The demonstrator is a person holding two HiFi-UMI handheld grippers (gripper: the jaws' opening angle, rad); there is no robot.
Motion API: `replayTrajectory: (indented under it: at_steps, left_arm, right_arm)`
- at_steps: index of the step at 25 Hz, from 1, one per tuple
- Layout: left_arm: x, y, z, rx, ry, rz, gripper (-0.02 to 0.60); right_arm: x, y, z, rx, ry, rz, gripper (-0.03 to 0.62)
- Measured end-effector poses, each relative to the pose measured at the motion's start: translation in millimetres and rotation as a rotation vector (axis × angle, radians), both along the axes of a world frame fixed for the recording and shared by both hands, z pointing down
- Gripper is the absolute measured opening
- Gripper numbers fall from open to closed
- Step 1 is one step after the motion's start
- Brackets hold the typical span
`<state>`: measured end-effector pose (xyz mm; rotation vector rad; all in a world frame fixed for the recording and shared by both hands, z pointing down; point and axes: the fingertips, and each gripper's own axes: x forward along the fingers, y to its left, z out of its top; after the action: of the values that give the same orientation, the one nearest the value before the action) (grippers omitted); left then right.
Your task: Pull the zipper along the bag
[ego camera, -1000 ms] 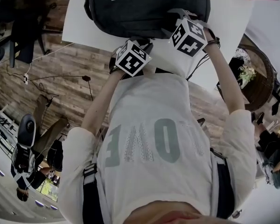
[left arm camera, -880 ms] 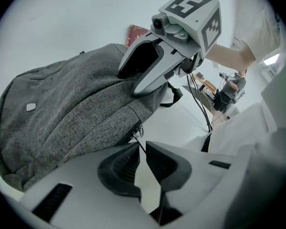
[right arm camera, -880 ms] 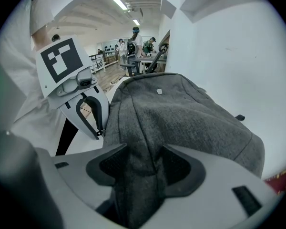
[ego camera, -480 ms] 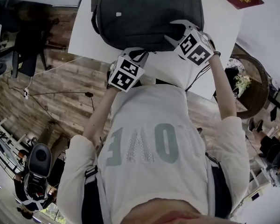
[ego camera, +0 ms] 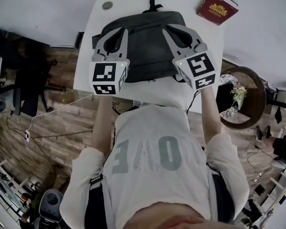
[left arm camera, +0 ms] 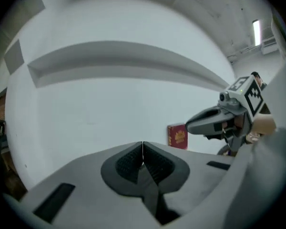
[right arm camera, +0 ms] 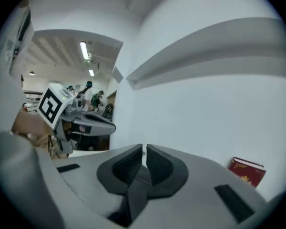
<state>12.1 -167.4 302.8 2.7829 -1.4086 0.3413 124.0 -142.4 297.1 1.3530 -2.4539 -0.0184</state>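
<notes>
A dark grey backpack lies flat on the white table; I cannot make out its zipper. Both grippers are raised above its near half and point nearly level at the wall, touching nothing. My left gripper is shut, its pads meeting with nothing between them. My right gripper has just been closing; its pads stand a hair apart with nothing between them. Each gripper view shows the other gripper: the right gripper and the left gripper.
A red book lies at the table's far right corner, also seen as the red book and the red book. A small round disc sits at the far left. A dark round side table stands right of the table.
Both grippers rose from the bag's near edge and tipped up from pointing down to nearly level. The right jaws closed. The head view now takes in the whole bag.
</notes>
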Motion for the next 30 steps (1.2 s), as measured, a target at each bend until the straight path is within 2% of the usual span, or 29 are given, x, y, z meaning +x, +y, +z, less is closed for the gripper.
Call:
replayTrajectory:
  at_steps: [2, 4, 6, 9, 12, 18, 22, 26, 30]
  left_arm:
    - [-0.8, -5.0, -35.8, 0.115, 0.059, -0.03, 0.028]
    - [-4.1, -1.3, -63.1, 0.209, 0.095, -0.067, 0.028]
    - [-6.6, 8.6, -77.5, 0.277, 0.11, -0.089, 0.028]
    - [-4.3, 19.1, -84.5, 0.356, 0.127, -0.099, 0.028]
    - [-4.6, 24.2, -73.6, 0.332, 0.152, -0.101, 0.028]
    - [-2.7, 24.7, -40.5, 0.24, 0.093, -0.091, 0.028]
    - [-2.4, 23.1, -38.4, 0.236, 0.075, -0.092, 0.028]
    - [0.2, 25.7, -39.0, 0.249, 0.099, -0.093, 0.028]
    - [-0.4, 28.4, -31.8, 0.229, 0.074, -0.094, 0.028]
  right_arm:
    - [0.9, -1.3, -21.0, 0.061, -0.092, 0.084, 0.044]
    - [1.4, 0.6, -36.5, 0.138, -0.136, 0.163, 0.044]
    - [0.7, 6.0, -43.7, 0.209, -0.155, 0.232, 0.044]
    - [-2.1, 15.6, -38.5, 0.231, -0.223, 0.259, 0.044]
    - [-1.8, 22.5, -23.2, 0.198, -0.269, 0.273, 0.041]
    - [3.6, 36.2, 8.1, 0.118, -0.282, 0.319, 0.037]
    - [2.2, 38.9, 7.1, 0.133, -0.263, 0.313, 0.037]
    - [2.0, 39.9, 6.1, 0.145, -0.257, 0.305, 0.037]
    - [3.5, 41.2, 5.6, 0.147, -0.257, 0.305, 0.037]
